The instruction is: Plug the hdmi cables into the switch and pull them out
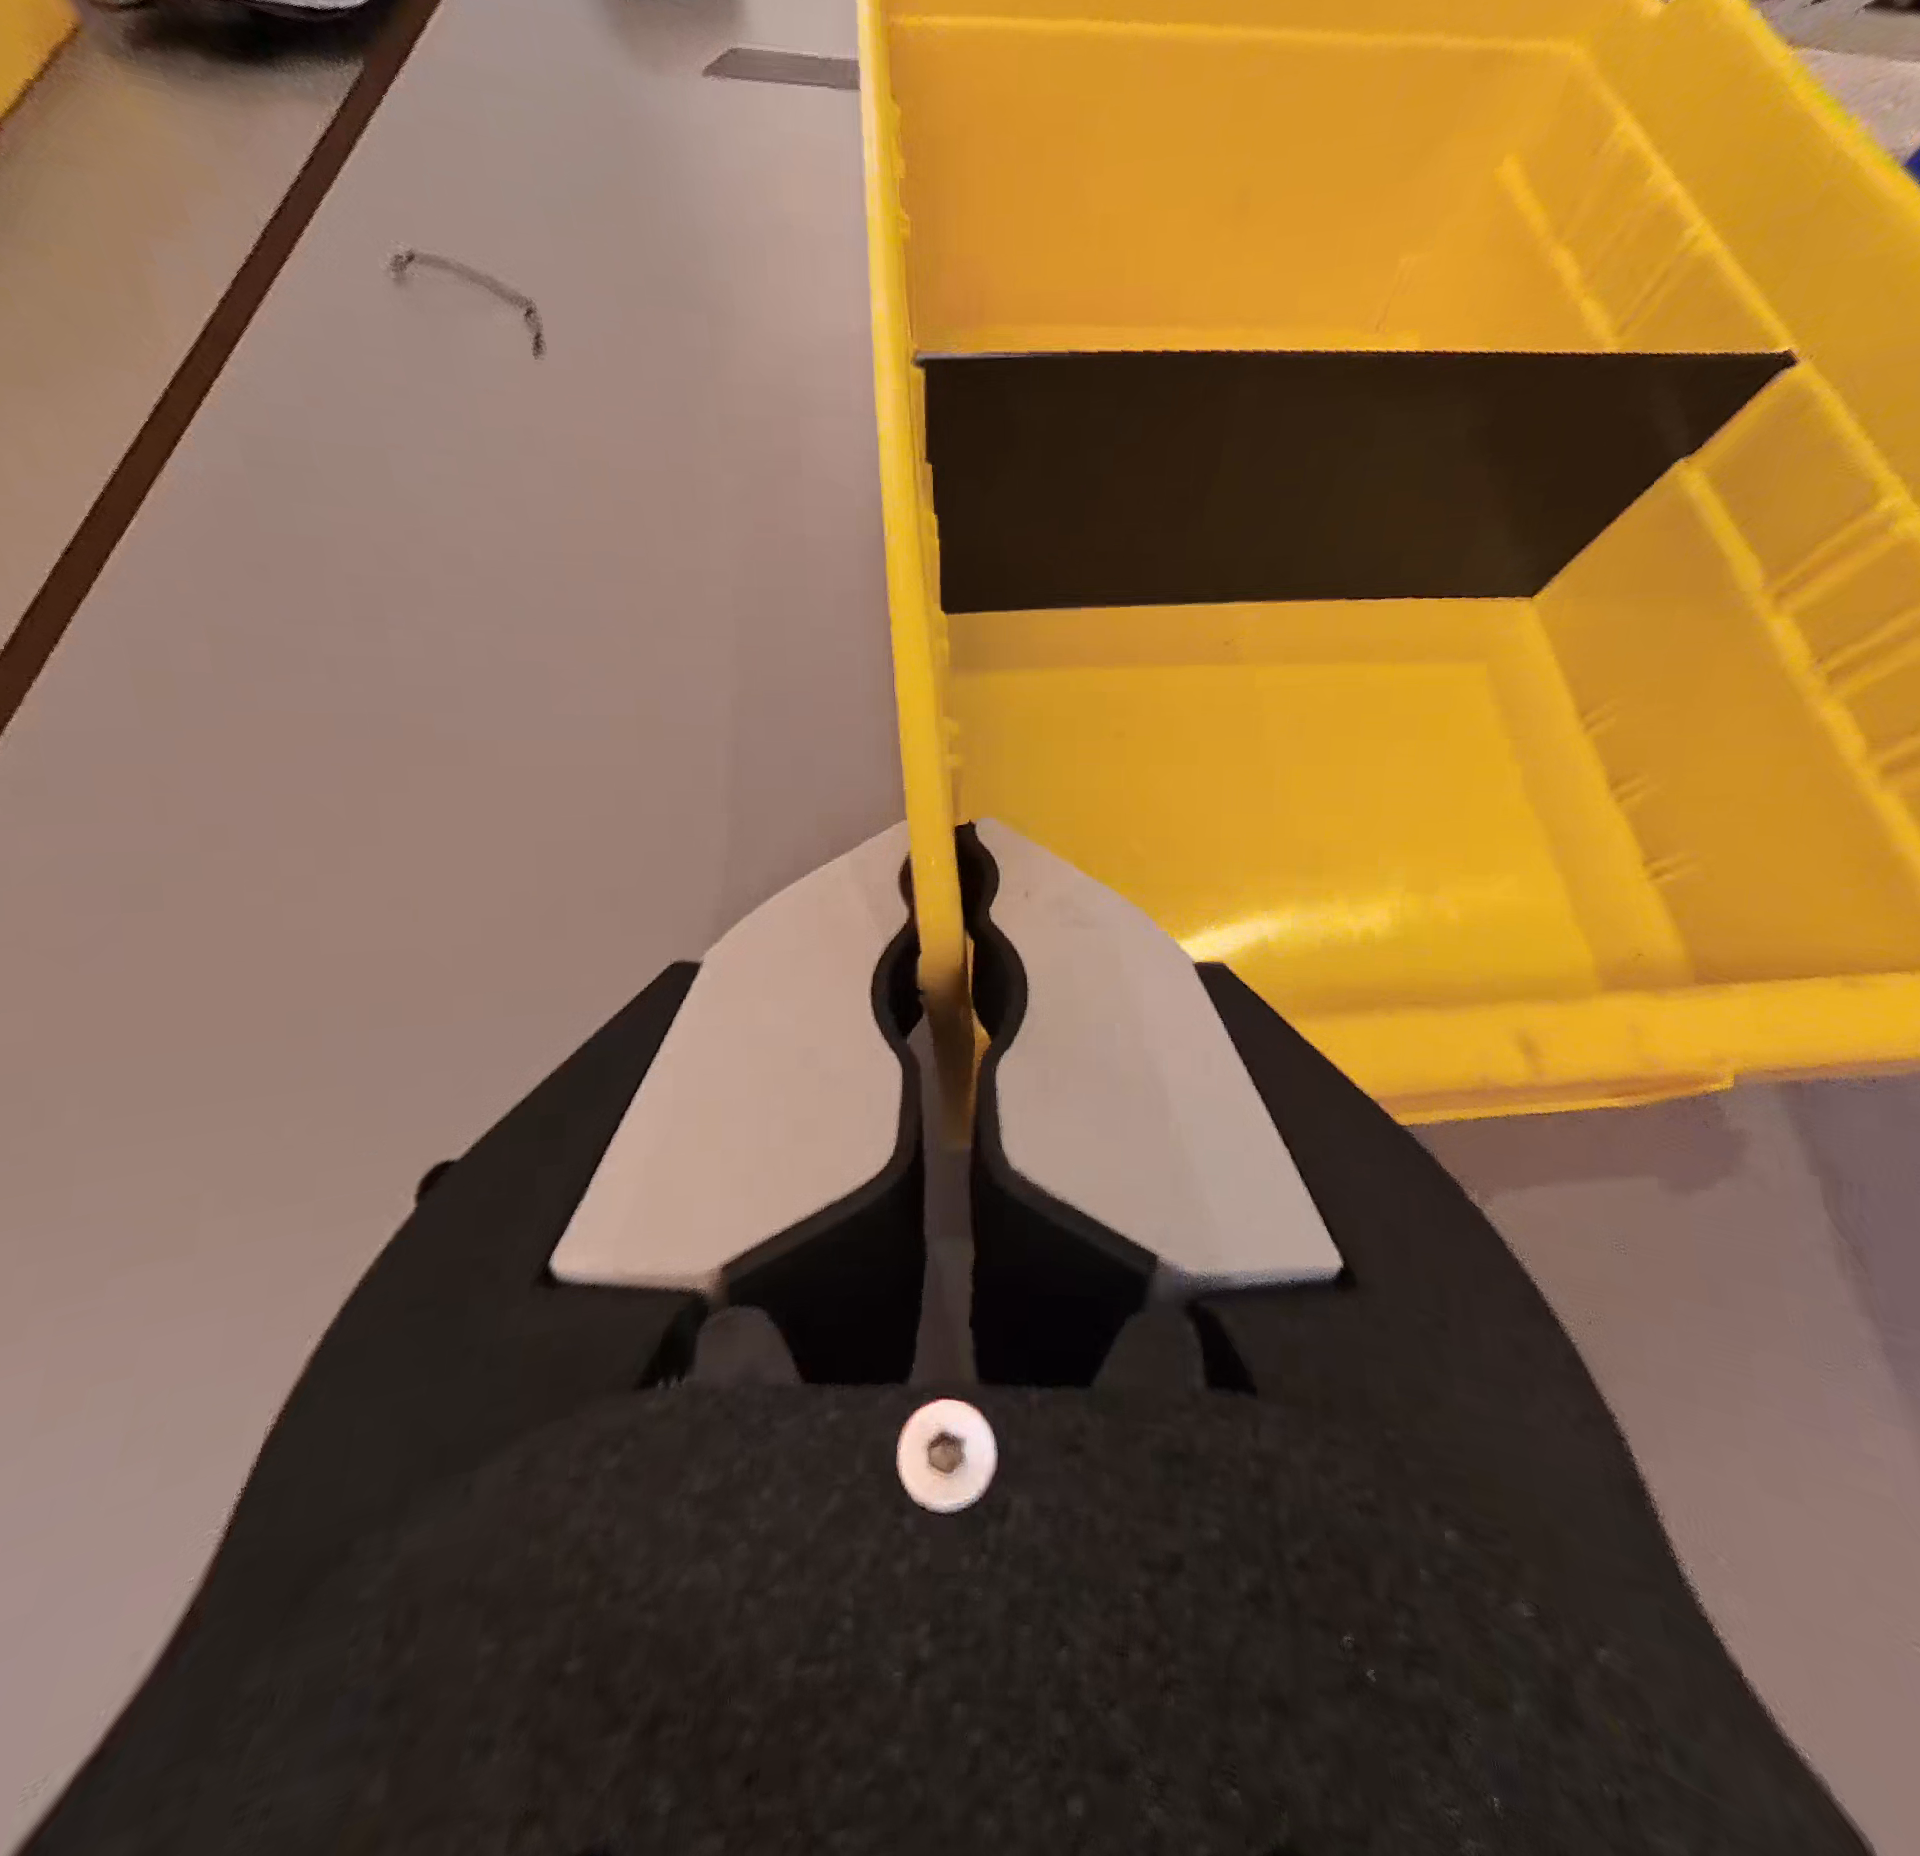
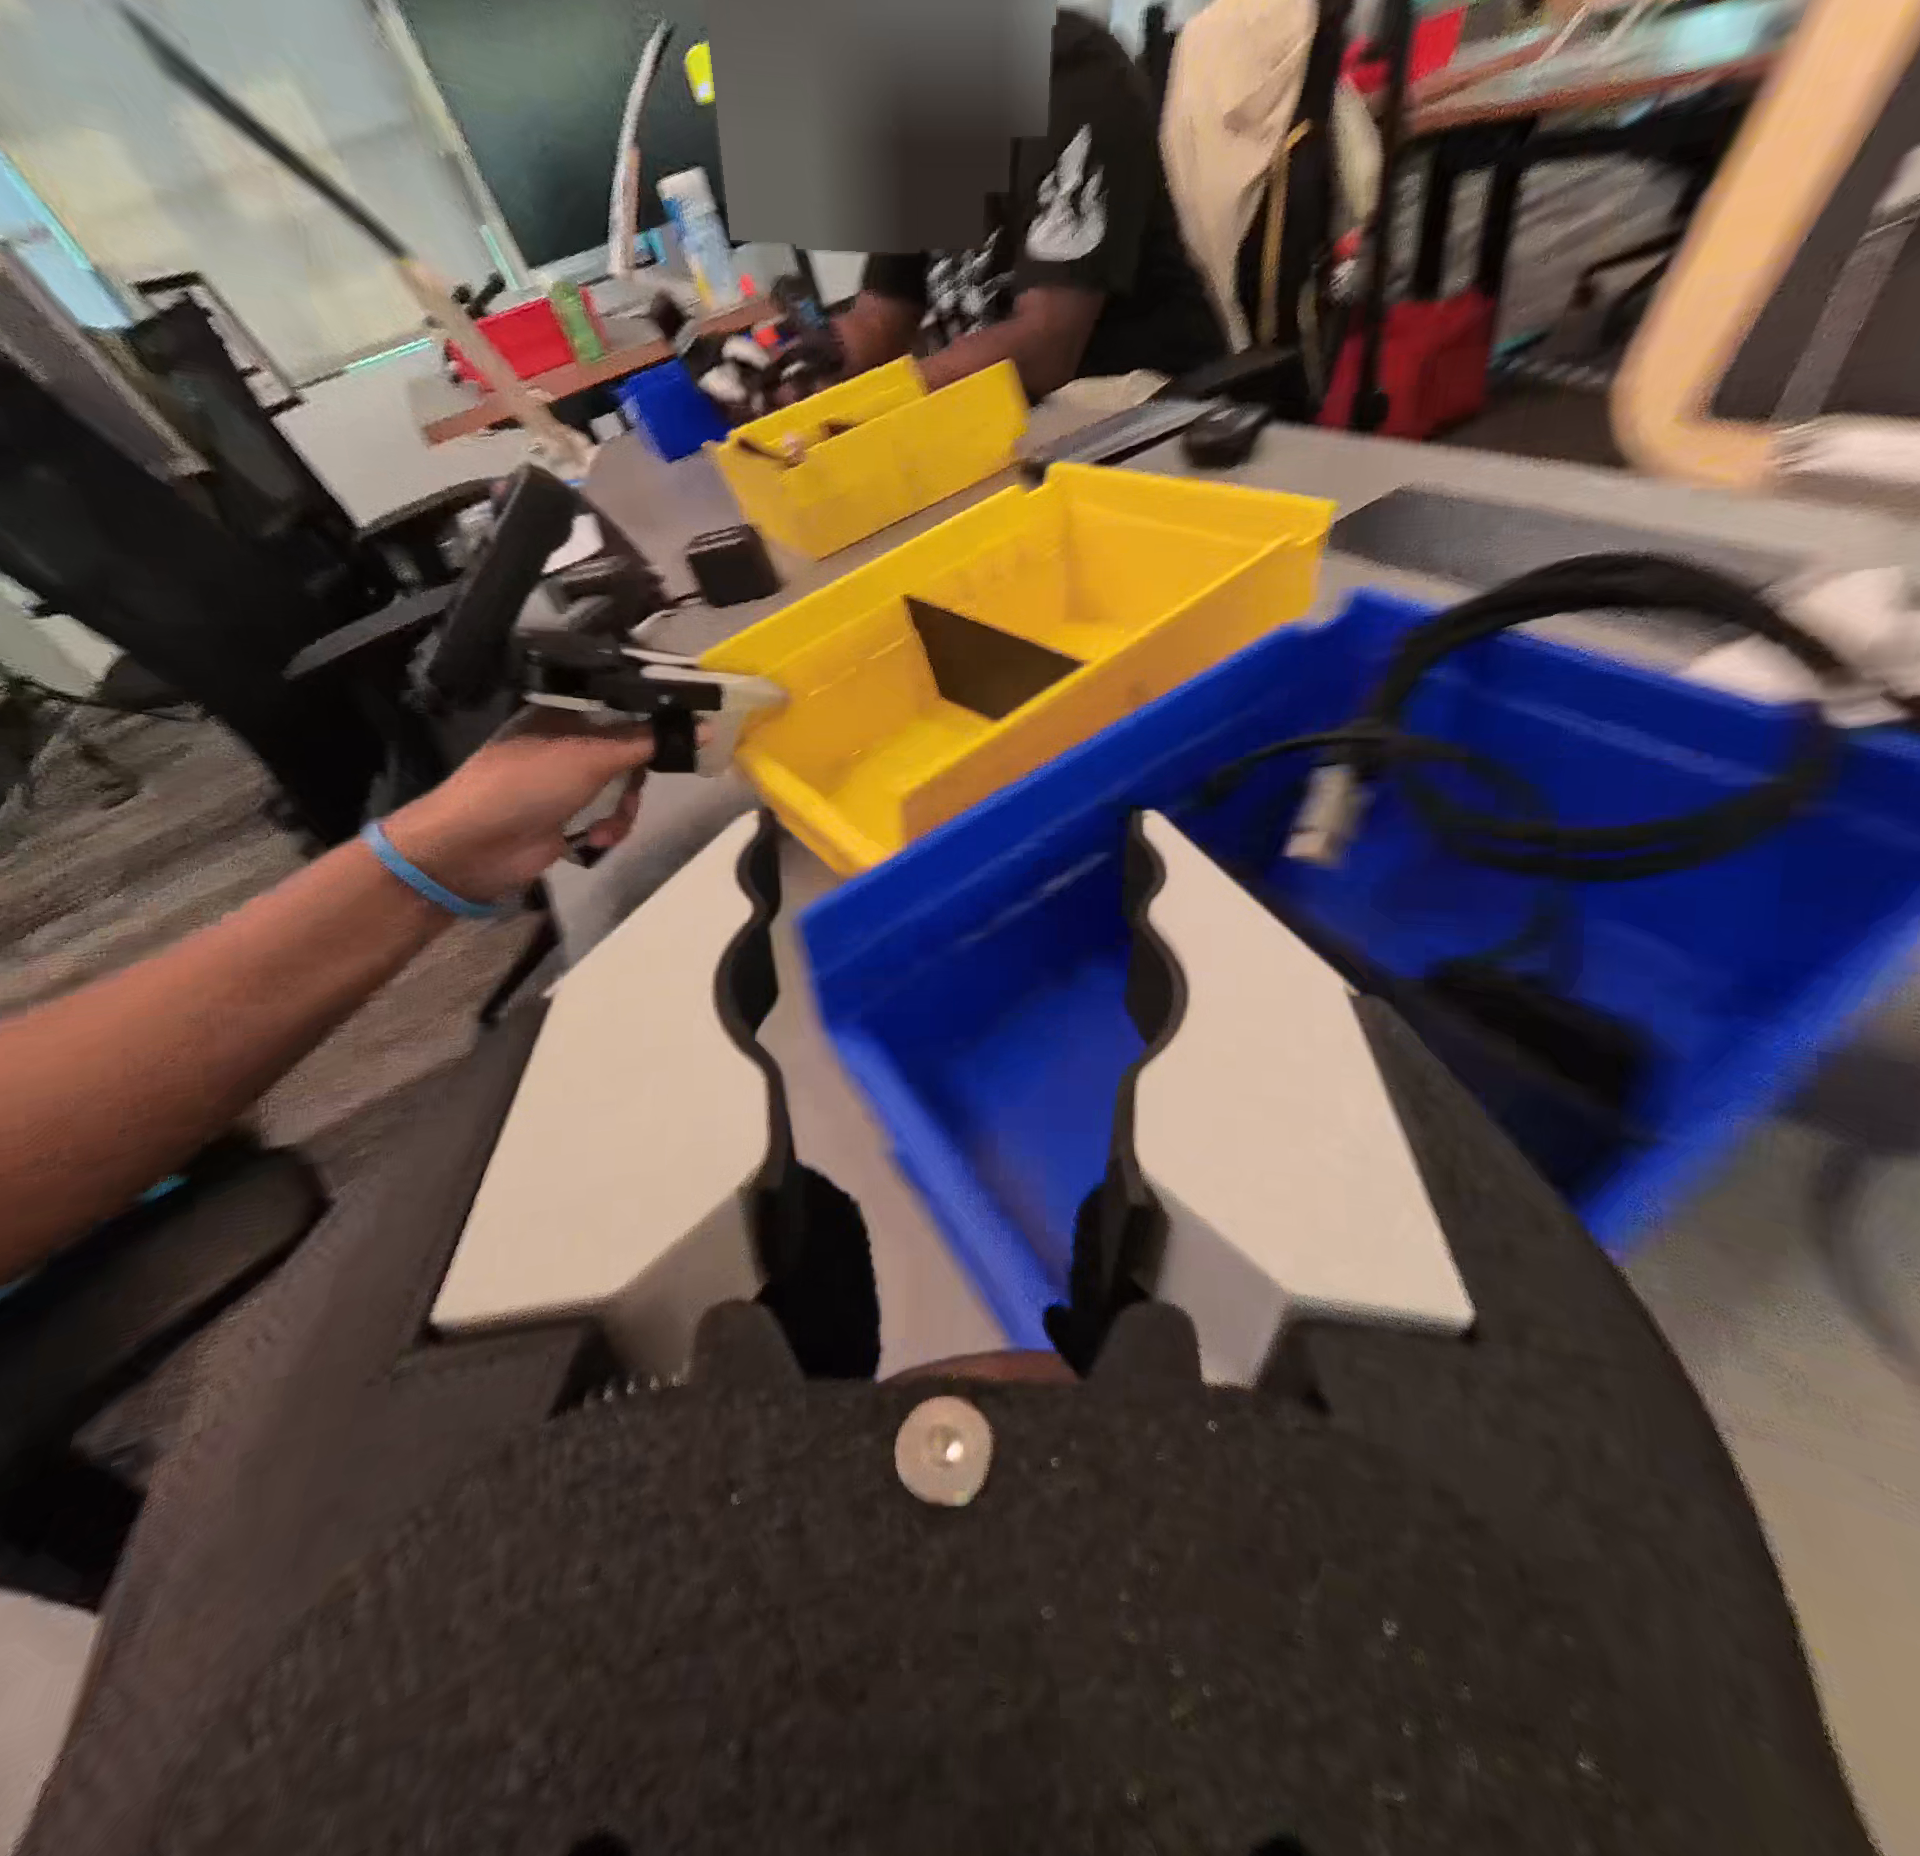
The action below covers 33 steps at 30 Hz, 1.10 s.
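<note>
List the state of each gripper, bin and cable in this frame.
left gripper: shut on the yellow bin's side wall.
right gripper: open, straddling the blue bin's near wall, gripping nothing.
yellow bin: upright, empty except for a black divider across it.
blue bin: upright, holds the cables.
black cables: loosely coiled in the blue bin, unplugged, one connector showing.

- Our left gripper (image 1: pixel 940 871) is pinched tight on the side wall of the yellow bin (image 1: pixel 1299 819) — one finger inside the wall, one outside.
- From the right wrist view, our left hand (image 2: pixel 520 819) grips that tool's handle just beside the bin's near corner, forearm bare and stretched toward it.
- Our right gripper (image 2: pixel 951 850) is spread wide — nothing clamped, near the bin.
</note>
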Motion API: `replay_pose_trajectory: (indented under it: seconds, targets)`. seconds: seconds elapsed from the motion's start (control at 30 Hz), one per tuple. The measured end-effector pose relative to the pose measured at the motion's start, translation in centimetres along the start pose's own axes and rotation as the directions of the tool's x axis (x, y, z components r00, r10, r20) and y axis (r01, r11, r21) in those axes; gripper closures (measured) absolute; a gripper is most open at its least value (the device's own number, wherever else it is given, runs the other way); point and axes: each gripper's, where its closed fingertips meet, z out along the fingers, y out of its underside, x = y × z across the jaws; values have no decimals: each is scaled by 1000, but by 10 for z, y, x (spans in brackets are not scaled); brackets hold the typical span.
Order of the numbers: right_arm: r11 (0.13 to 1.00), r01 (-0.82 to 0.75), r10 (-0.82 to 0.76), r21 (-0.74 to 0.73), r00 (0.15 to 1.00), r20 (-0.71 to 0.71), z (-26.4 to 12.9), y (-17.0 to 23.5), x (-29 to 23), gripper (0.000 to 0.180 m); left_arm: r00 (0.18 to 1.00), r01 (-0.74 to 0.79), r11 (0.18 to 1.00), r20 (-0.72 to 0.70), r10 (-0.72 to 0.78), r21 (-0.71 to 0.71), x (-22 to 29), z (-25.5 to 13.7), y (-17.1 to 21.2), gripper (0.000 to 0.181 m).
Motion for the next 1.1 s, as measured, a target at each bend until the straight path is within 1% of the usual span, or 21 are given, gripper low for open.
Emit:
replay_pose_trajectory:
  seconds: [0.1, 0.17, 0.27, 0.3, 0.33, 0.37, 0.43, 0.5, 0.57, 0.63, 0.73, 0.83, 0.9, 0.97, 1.03, 1.1]
  targets:
    - [993, -52, 54, -105, 998, 22, 51, 46, -66, 112, 998, 31, 1000, 56, -31, 5, 0, -48, 31, 177]
    - [980, -69, 66, -186, 998, -20, 79, 77, -90, 112, 994, 41, 999, 100, -40, -2, -1, -77, 50, 177]
    - [966, -89, 69, -243, 994, -87, 105, 110, -107, 113, 990, 88, 996, 110, -90, 17, 2, -113, 73, 177]
    - [959, -96, 71, -265, 992, -105, 111, 121, -111, 117, 989, 96, 995, 110, -98, 23, 4, -122, 79, 177]
    - [953, -93, 62, -289, 991, -116, 115, 130, -114, 141, 988, 101, 994, 111, -104, 31, 5, -130, 84, 177]
    - [954, -73, 23, -291, 985, -174, 115, 134, -109, 155, 988, 105, 994, 109, -109, 43, 7, -137, 88, 177]
    - [959, 32, -98, -281, 970, -223, 114, 130, -106, 165, 988, 101, 993, 113, -108, 66, 11, -147, 94, 175]
    - [950, 70, -154, -304, 953, -262, 111, 129, -106, 169, 985, 74, 995, 151, -84, 69, 14, -158, 96, 176]
    - [941, 131, -228, -313, 927, -299, 104, 120, -106, 171, 983, 49, 992, 170, -68, 115, 22, -174, 87, 176]
    - [942, 220, -296, -252, 899, -322, 93, 97, -110, 172, 976, -1, 982, 213, -39, 188, 33, -194, 66, 176]
    - [941, 310, -339, -138, 848, -407, 61, 42, -100, 173, 965, -112, 939, 261, 25, 325, 68, -216, 6, 176]
    - [942, 337, -286, -8, 788, -545, 5, -28, -57, 174, 970, -199, 878, 215, 113, 435, 139, -212, -69, 176]
    - [939, 341, -236, 41, 727, -645, -47, -68, -11, 175, 969, -246, 841, 144, 201, 482, 206, -192, -113, 175]
    - [940, 338, -194, 46, 641, -742, -109, -99, 43, 175, 961, -258, 825, 44, 274, 503, 286, -165, -146, 173]
    - [956, 292, -145, 25, 545, -825, -176, -114, 104, 175, 939, -264, 824, -60, 338, 501, 375, -134, -166, 172]
    - [974, 225, -116, -13, 450, -886, -246, -109, 166, 175, 908, -281, 829, -145, 392, 483, 466, -100, -169, 172]
